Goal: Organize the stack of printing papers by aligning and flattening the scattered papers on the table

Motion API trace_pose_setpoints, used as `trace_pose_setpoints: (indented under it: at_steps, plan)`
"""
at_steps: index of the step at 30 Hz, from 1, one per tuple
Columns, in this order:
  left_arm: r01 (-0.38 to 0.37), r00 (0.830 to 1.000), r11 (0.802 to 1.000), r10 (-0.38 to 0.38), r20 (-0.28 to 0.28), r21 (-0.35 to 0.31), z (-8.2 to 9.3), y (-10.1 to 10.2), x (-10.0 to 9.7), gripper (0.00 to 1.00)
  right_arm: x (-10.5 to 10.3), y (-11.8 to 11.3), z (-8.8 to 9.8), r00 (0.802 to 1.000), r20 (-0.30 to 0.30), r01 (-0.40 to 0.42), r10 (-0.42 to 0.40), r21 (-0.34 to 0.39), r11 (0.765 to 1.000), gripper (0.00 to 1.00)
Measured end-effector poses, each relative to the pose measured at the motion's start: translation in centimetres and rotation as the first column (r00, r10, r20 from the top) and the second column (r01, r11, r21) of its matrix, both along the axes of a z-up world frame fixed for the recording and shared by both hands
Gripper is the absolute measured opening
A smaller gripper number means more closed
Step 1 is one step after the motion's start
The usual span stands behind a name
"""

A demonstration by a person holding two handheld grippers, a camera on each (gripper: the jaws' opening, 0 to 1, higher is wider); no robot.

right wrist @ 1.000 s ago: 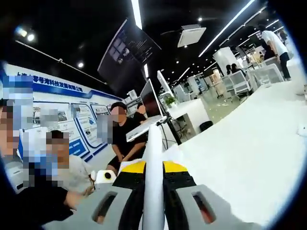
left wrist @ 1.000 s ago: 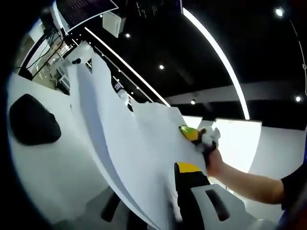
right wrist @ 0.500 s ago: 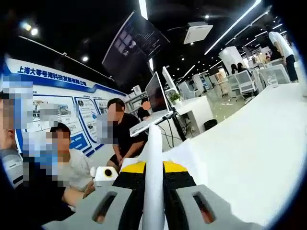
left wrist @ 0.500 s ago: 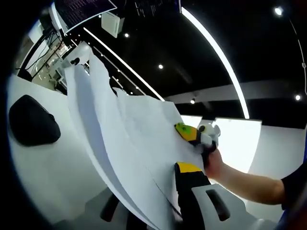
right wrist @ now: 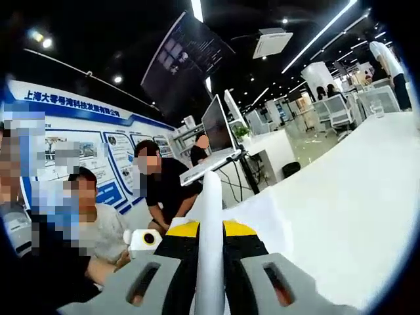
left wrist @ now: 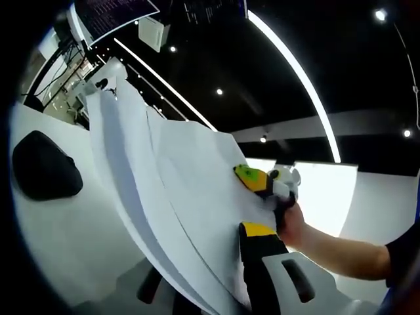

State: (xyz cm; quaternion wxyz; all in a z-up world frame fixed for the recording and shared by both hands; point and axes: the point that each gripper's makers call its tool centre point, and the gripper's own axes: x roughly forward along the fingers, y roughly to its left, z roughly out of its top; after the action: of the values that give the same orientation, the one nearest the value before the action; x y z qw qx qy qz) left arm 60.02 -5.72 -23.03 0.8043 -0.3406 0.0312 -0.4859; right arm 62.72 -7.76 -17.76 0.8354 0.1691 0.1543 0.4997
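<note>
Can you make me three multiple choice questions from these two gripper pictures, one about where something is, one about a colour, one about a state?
1. In the left gripper view, where is the black object relative to the sheaf of papers?
A. left of it, on the white table
B. on top of it
C. right of it, in the person's hand

2. What colour are the tips of the right hand-held gripper?
A. red
B. yellow
C. blue

3. What state is the right hand-held gripper in?
A. wide open
B. lying on the table
C. shut on the papers

Answers: 1 A, the black object lies on the table left of the raised sheets. 2 B, yellow tips flank the paper edge. 3 C, both jaws press a white paper edge between them.
</note>
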Motion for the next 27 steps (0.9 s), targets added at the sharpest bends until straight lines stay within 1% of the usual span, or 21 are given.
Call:
trace_pose_setpoints:
  at_steps: [13,17,21,27]
  plan:
    - [0.001,1.000,1.000,-0.001,-0.001,-0.006,0.0,0.1,0.0,0.21,0.2,0.8,-0.1,0.999,-0.008,-0.035,0.035,-0.025,0.999,0.07]
    - [0.001,1.000,1.000,-0.001,-0.001,-0.005,0.0,0.0,0.0,0.22,0.1,1.0,-0.5,0.999,-0.014,-0.046,0.046,-0.041,0.998,0.07]
    - [0.001,1.000,1.000,-0.001,-0.001,-0.005,0.0,0.0,0.0,0.21,0.0,1.3,-1.3,0.998,-0.014,-0.057,0.056,-0.076,0.995,0.07]
    - [-0.001,1.000,1.000,0.001,0.002,-0.002,0.0,0.0,0.0,0.21,-0.1,1.8,-1.4,0.997,-0.017,-0.077,0.075,-0.082,0.994,0.07]
